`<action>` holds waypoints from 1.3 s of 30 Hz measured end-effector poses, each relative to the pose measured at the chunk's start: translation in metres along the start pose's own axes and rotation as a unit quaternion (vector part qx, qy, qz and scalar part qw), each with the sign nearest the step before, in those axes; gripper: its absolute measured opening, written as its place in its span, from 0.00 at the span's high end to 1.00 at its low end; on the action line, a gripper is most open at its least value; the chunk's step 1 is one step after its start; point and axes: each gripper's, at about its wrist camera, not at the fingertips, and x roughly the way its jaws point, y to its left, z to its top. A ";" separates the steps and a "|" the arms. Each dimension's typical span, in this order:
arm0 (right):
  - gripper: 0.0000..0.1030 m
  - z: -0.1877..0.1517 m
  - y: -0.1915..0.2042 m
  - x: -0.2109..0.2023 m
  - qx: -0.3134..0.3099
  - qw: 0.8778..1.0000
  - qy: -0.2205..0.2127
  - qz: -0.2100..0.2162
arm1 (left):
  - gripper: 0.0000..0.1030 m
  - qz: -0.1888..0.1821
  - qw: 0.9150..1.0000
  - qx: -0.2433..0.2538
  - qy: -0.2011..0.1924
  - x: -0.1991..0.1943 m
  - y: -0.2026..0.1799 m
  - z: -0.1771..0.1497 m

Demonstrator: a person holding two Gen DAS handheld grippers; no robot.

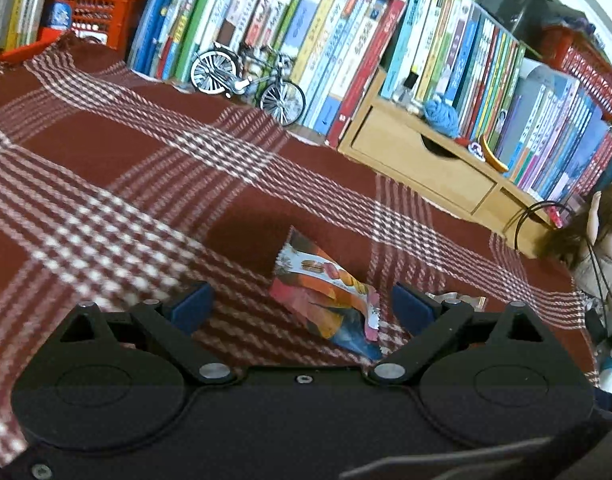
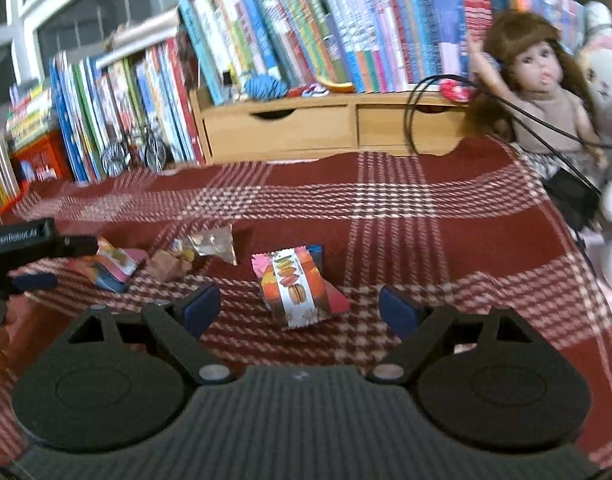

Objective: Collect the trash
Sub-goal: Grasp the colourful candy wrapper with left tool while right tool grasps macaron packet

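left gripper standing released over one macaron wrapper on the plaid cloth | right gripper gaping, empty, framing another wrapper | likely featherlight, crinkly, slippery film; pinching a crimped end seeming safest

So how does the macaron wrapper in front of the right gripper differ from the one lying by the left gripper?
The macaron wrapper ahead of the right gripper lies fairly flat, its white macaron strip running top to bottom and its pink serrated edge at the far end. The left gripper's macaron wrapper is crumpled and folded, lying diagonally. In the right wrist view it sits farther left, by the crumpled clear wrapper. Both share the same print and rest on the plaid cloth, ungripped.
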 end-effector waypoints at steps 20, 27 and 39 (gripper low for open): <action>0.53 -0.010 0.023 0.001 -0.040 0.999 0.025 0.003 | 0.76 -0.022 0.993 0.108 -0.050 -0.038 -0.025 -0.015; 0.53 -0.021 0.032 -0.043 -0.040 0.999 0.008 0.023 | 0.76 -0.015 0.989 0.139 -0.053 -0.082 -0.025 -0.034; 0.53 -0.065 0.057 -0.126 -0.044 0.997 -0.012 0.064 | 0.76 -0.022 0.979 0.197 -0.052 -0.180 -0.014 -0.091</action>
